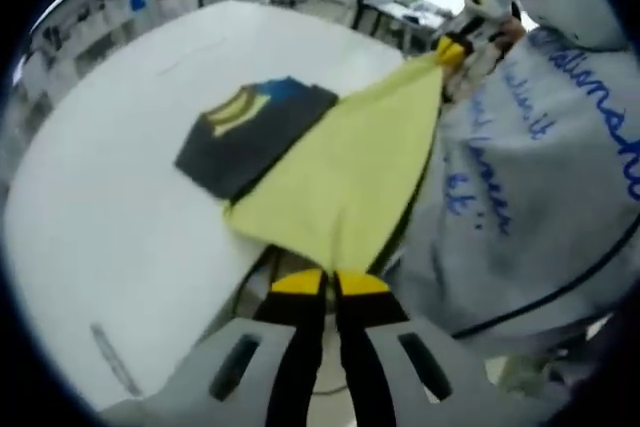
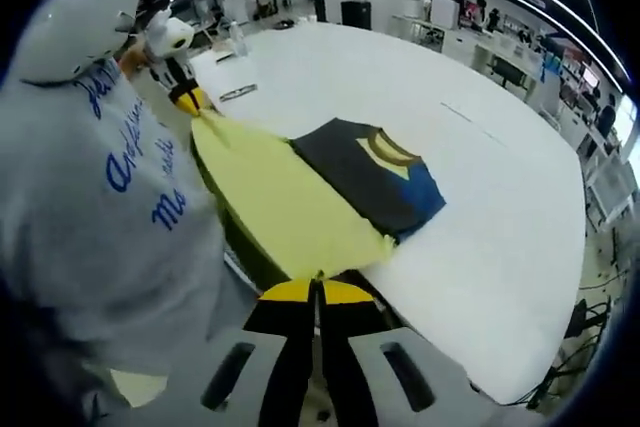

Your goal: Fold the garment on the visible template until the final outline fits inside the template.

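Observation:
A garment lies on the white table. Its dark part with a yellow collar and a blue patch rests flat. Its yellow part is lifted and stretched taut along the table's near edge, between the two grippers. My left gripper is shut on one yellow corner, and it appears at the far end in the right gripper view. My right gripper is shut on the other corner, and it appears at the top right of the left gripper view. Faint thin lines mark the tabletop.
A person in a grey sweatshirt with blue lettering stands close against the table's near edge. A small flat object and a bottle sit on the table's far end. Desks and chairs stand beyond the table.

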A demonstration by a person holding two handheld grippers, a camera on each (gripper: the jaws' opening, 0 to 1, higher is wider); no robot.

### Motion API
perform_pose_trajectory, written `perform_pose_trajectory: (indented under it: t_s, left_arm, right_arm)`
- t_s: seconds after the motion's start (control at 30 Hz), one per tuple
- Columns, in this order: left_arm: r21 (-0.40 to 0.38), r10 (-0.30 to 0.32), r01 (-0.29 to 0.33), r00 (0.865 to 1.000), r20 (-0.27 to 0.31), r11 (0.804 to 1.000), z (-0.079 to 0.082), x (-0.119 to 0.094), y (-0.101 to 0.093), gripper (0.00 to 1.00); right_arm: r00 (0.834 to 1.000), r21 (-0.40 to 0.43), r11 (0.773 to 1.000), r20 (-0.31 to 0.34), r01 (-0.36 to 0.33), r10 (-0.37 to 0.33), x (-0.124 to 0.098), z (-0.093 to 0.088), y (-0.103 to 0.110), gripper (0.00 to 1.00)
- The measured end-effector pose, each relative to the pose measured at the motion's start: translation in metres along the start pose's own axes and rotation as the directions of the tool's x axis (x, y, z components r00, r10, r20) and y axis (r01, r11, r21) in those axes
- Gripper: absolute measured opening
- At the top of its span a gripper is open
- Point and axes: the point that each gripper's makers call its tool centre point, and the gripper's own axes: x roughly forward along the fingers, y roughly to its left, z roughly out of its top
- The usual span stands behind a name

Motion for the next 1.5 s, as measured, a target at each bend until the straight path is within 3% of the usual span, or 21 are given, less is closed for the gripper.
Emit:
perform_pose_trajectory:
  t_s: [0.17,0.3,0.4,0.63,0.97,1.37,1.5]
  left_arm:
    - [0.002,-0.013,0.013,1.000,0.012,1.000,0.002,0.000,0.000,0.00]
    - [-0.017,0.011,-0.011,1.000,0.024,1.000,0.007,0.006,0.016,0.00]
    - [-0.027,-0.005,0.007,0.999,0.049,1.000,0.014,0.012,0.023,0.00]
    - [-0.065,0.050,-0.045,0.996,0.073,0.997,0.024,0.027,0.053,0.00]
    - [-0.117,0.100,-0.087,0.989,0.112,0.989,0.034,0.049,0.097,0.00]
    - [-0.154,0.156,-0.135,0.979,0.134,0.979,0.044,0.074,0.133,0.00]
    - [-0.140,0.198,-0.176,0.967,0.159,0.974,0.052,0.079,0.146,0.00]
  right_arm:
    - [1.000,-0.013,1.000,-0.017,-0.022,0.022,0.002,-0.003,0.002,0.01]
    - [1.000,-0.015,1.000,-0.005,-0.012,0.012,0.009,0.000,-0.008,0.01]
    - [1.000,0.002,1.000,-0.003,0.024,-0.024,0.017,0.002,-0.027,0.01]
    - [0.997,0.048,0.996,0.029,0.071,-0.073,0.034,0.006,-0.058,0.01]
    - [0.993,0.124,0.987,0.044,0.103,-0.110,0.065,-0.002,-0.093,0.01]
    - [0.981,0.120,0.978,0.068,0.171,-0.179,0.095,0.002,-0.130,0.01]
    - [0.977,0.130,0.974,0.075,0.187,-0.198,0.106,0.002,-0.141,0.01]
